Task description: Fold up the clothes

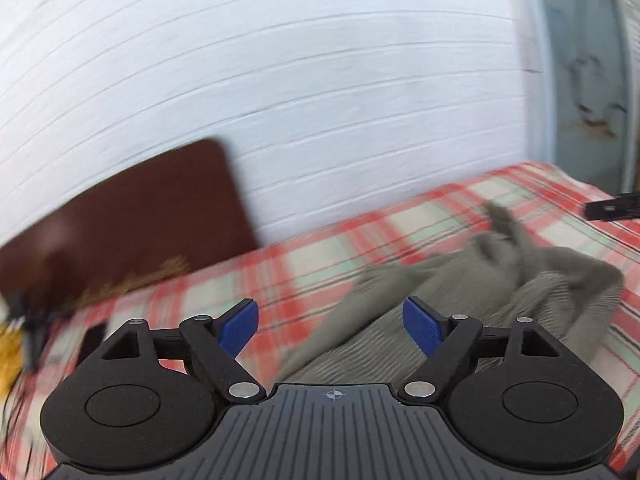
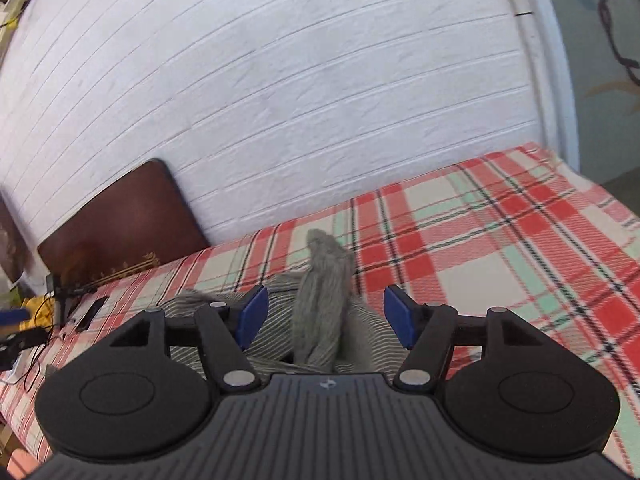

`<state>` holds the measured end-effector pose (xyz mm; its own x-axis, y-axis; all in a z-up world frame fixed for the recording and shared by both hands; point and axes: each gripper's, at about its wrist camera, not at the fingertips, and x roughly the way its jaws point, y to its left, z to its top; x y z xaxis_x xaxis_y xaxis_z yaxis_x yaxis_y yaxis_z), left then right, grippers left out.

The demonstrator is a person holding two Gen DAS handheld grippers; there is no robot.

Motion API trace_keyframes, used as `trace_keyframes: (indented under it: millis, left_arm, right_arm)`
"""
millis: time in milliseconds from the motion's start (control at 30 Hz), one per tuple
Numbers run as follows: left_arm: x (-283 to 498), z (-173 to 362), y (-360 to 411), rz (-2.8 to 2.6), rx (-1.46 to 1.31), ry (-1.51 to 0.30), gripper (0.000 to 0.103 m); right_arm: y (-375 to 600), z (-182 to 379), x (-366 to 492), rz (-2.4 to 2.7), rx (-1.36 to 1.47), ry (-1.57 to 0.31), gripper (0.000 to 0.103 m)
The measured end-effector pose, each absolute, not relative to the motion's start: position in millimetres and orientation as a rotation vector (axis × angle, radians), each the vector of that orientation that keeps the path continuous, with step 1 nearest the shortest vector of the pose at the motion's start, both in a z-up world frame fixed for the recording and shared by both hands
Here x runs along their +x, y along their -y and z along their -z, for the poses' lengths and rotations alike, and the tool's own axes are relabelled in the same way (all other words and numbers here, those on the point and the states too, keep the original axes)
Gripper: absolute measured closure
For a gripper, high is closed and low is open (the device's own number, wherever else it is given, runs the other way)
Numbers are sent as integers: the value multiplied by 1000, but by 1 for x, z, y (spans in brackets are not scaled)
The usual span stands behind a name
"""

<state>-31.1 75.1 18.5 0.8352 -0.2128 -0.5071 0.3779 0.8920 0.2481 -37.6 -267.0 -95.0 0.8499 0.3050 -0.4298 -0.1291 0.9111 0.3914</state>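
A grey striped garment lies crumpled on the red, white and green plaid bedspread. In the left wrist view my left gripper is open, its blue pads wide apart above the garment's left part, nothing pressed between them. In the right wrist view the same garment shows a grey bunched fold that rises up between the pads of my right gripper. Those jaws stand open and the pads are clear of the cloth. The tip of the right gripper shows at the right edge of the left wrist view.
A white brick-pattern wall runs along the bed's far side. A dark brown headboard stands at the left. Cables, a phone and yellow cloth lie at the bed's left end. Plaid bedspread stretches to the right.
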Motion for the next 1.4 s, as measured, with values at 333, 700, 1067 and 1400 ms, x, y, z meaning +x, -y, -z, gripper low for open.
trace_keyframes:
  millis: [333,700,1067,1400]
  left_arm:
    - [33,32,16,544,402,-633,15]
    - [35,11,-44,510,61,-686,101]
    - [-11,-61,-156,179,-25,-436,101]
    - [4,-35,-244,-206,-76,-477,99]
  right_arm:
    - [261,108,-29,-254,365,-558,33]
    - [236,118,-10,-276,316,-623,33]
    - [217,132,11,-256,312,-689,33]
    - [205,139,11,-257,286,-732,34]
